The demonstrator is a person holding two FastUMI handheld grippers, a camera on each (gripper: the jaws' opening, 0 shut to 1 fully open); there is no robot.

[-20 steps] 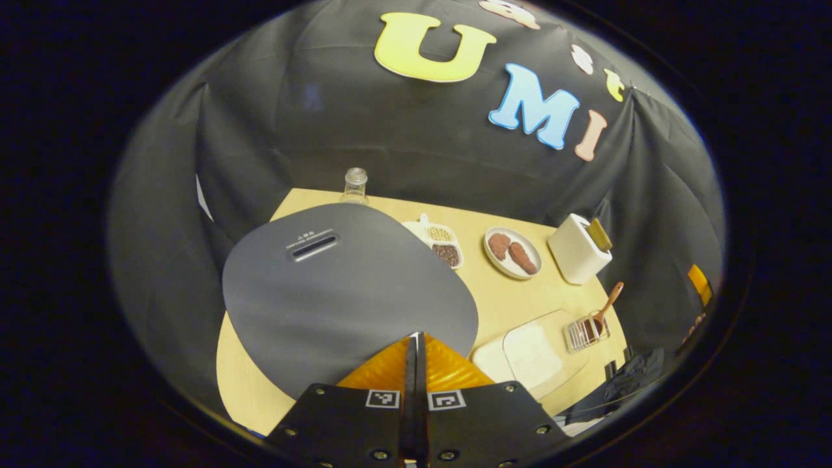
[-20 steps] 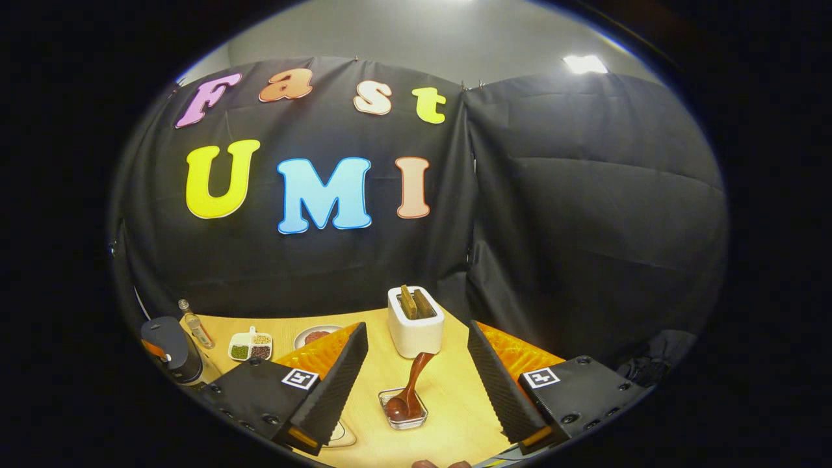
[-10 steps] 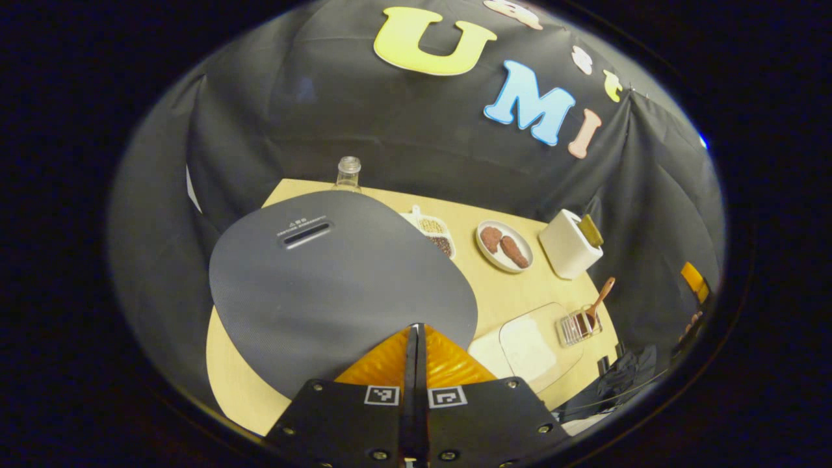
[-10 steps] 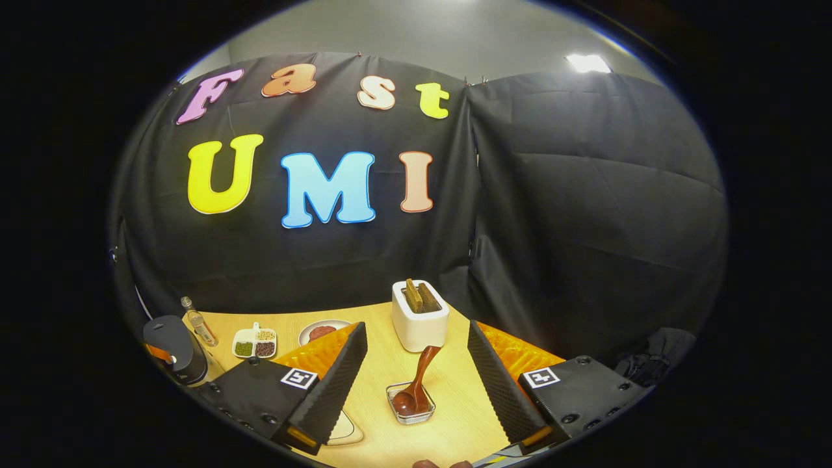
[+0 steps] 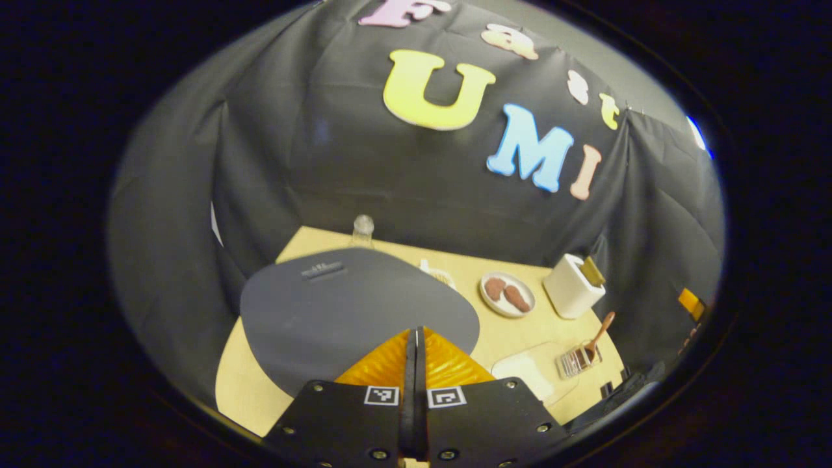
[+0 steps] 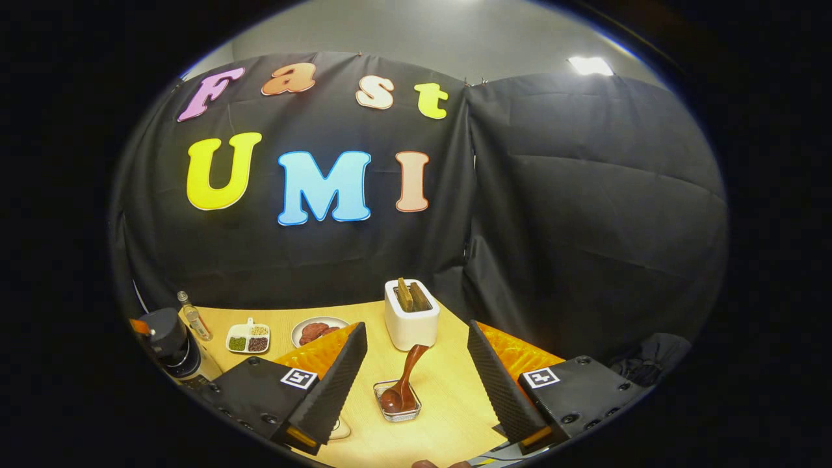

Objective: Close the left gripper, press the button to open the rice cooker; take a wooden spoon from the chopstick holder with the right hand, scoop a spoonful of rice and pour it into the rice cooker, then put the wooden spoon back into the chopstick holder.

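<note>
Grey and broad, the rice cooker (image 5: 351,312) lid lies closed just ahead of the left claw (image 5: 414,338), whose two fingers are pressed together with nothing between them, their tips over the lid's near edge. Taking the rice cooker as the landmark: a clear bottle (image 5: 362,229) stands just behind it, a divided dish of grains (image 5: 437,273) peeks out at its far right side, and a plate with two brown pieces (image 5: 507,294) lies farther right on the counter (image 5: 513,331). Beyond the plate stands a white toaster (image 5: 572,286). Nearer, right of the cooker, a clear lidded container of rice (image 5: 533,374) lies beside the wire chopstick holder (image 5: 578,361), from which the wooden spoon (image 5: 599,331) leans out.

From the right gripper view, the right claw (image 6: 417,364) is spread wide, empty, with the spoon and its holder on the counter between the fingers, untouched. The cooker sits well to the left there.
</note>
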